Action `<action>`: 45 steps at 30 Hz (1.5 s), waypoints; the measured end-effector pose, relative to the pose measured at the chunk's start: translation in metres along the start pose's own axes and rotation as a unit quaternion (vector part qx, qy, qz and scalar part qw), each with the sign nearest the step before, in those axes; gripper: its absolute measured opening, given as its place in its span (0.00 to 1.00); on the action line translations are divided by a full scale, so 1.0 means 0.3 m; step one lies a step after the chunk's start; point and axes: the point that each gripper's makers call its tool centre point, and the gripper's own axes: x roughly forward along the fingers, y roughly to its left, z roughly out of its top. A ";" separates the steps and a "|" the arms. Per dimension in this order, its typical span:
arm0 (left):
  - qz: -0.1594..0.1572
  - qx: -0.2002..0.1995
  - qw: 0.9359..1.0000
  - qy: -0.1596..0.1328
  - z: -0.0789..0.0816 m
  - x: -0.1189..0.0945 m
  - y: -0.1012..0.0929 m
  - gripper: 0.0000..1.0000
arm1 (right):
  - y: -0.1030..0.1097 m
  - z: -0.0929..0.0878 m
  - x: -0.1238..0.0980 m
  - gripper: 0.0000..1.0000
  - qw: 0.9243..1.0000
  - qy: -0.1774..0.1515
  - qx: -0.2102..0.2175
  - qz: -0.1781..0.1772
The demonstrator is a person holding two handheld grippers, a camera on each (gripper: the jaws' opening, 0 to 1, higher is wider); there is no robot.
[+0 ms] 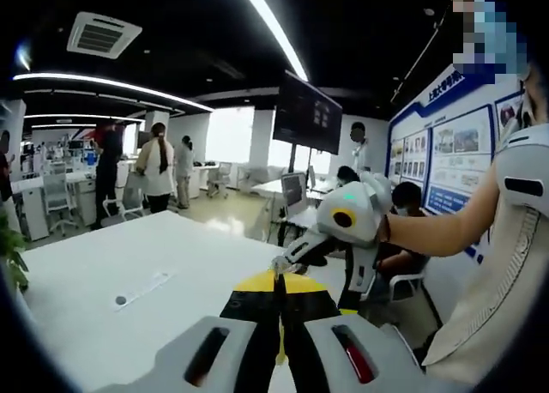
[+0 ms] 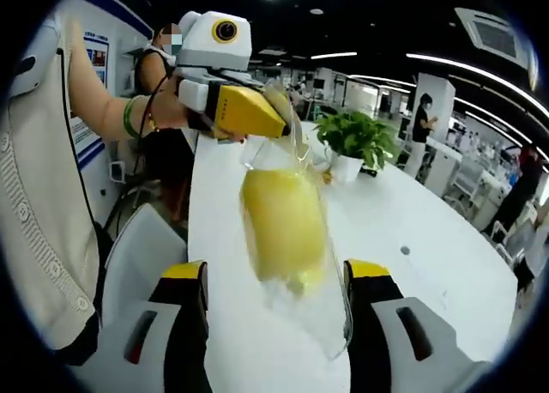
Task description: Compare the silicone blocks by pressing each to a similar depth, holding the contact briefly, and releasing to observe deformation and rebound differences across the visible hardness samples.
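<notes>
This is an open-plan office. A long white worktop (image 1: 129, 273) runs through the room, with more desks behind it carrying a monitor (image 1: 293, 190) and white office chairs (image 1: 57, 202). A large dark screen (image 1: 307, 114) hangs from the black ceiling, which has strip lights (image 1: 111, 86) and an air-conditioning vent (image 1: 103, 34). Information boards (image 1: 446, 153) with blue trim cover one wall. People (image 1: 157, 166) stand among the desks, and a potted plant (image 2: 354, 144) sits on the worktop.

White table (image 2: 429, 238), potted plant (image 2: 356, 144) standing on it
</notes>
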 end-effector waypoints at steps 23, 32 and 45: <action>0.024 -0.078 0.997 0.001 -0.122 0.164 0.034 0.00 | -0.044 0.047 -0.386 0.77 0.911 -0.308 0.215 -0.172; 0.045 -0.110 0.993 0.015 -0.214 0.265 0.098 0.00 | -0.057 -0.007 -0.480 0.81 0.897 -0.309 0.224 -0.223; 0.102 -0.212 0.972 0.028 -0.504 0.390 0.243 0.00 | -0.127 -0.193 -0.484 0.84 0.909 -0.210 0.233 -0.274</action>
